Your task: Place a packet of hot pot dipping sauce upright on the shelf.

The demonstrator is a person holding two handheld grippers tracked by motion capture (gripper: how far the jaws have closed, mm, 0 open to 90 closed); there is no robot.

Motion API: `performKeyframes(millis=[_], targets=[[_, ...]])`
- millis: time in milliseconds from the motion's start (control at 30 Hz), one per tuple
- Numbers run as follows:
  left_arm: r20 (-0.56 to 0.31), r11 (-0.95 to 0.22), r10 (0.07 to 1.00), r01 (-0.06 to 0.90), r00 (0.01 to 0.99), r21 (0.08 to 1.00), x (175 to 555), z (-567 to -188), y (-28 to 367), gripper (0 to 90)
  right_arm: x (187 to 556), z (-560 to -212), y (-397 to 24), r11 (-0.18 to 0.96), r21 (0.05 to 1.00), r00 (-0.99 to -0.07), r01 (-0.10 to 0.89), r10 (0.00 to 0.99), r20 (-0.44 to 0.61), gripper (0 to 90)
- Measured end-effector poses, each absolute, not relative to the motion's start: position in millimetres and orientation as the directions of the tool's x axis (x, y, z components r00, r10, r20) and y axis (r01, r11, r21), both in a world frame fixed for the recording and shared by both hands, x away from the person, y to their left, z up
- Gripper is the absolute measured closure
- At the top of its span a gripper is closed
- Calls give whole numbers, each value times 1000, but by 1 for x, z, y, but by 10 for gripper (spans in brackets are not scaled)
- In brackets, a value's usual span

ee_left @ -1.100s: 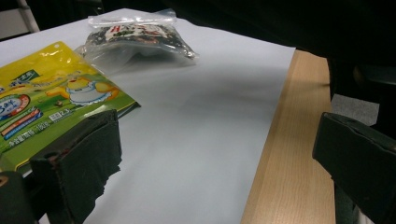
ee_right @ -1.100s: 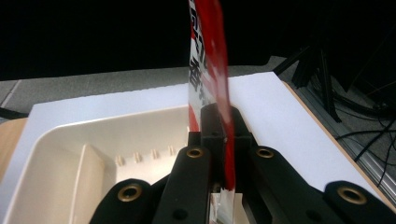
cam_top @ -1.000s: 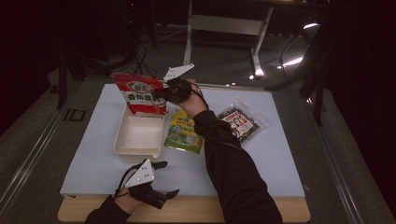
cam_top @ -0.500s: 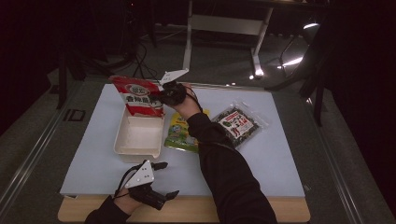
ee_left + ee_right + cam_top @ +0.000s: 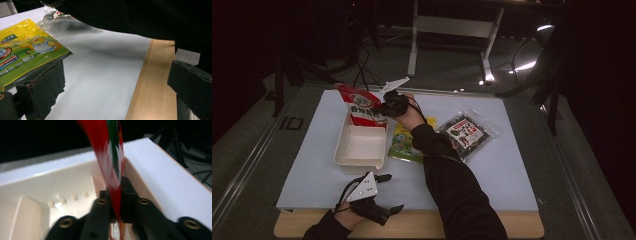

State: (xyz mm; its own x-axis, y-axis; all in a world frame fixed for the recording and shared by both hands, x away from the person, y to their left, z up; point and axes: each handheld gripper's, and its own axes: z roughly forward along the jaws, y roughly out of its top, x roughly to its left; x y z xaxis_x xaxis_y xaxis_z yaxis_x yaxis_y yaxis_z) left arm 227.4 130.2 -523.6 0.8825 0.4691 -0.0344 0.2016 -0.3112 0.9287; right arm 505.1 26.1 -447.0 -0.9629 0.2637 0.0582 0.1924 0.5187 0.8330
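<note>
- High view: the right gripper (image 5: pixel 387 106) holds a red packet (image 5: pixel 363 106) over the far end of the white tray (image 5: pixel 343 150). The packet leans, its lower end down in the tray and its top still above the far rim.
- In the right gripper view the jaws are nipped on the packet's (image 5: pixel 110 167) thin edge, and they have just been easing apart a little. The film is still between them. The tray (image 5: pixel 45 187) lies right below.
- I judge the packet light and soft: a flat foil or plastic bag that bends and flaps. It looks slick, so a loose pinch may let it slide.
- The sealed edge seems the best place to grip, being flat and stiffer than the puffy middle. A squeeze on the middle could crush what is inside.
- The left gripper (image 5: pixel 384 195) rests at the near table edge, jaws spread, holding nothing.
- The left gripper view shows a yellow-green packet (image 5: pixel 25 53) on the white mat (image 5: pixel 100 82), near that gripper's jaws but not between them.
- A clear bag (image 5: pixel 467 134) of dark stuff lies to the right, well apart from the tray.
</note>
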Motion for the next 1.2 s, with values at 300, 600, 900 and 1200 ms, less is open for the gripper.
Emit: performKeyframes(millis=[300,600,900,1200], targets=[[-33,-313,469,200,883,928,228,-524,129,20,498,-436,18,576,793,-958,200,283,36,685],[-33,-315,468,201,883,928,229,-524,127,20,487,-424,-1,582,790,-952,193,307,7,663],[-28,-319,462,196,886,927,232,-525,123,20,472,-421,-39,601,773,-938,203,346,-22,639],[-28,-325,454,195,890,925,234,-526,121,20,461,-412,-78,586,780,-922,220,387,-30,625]])
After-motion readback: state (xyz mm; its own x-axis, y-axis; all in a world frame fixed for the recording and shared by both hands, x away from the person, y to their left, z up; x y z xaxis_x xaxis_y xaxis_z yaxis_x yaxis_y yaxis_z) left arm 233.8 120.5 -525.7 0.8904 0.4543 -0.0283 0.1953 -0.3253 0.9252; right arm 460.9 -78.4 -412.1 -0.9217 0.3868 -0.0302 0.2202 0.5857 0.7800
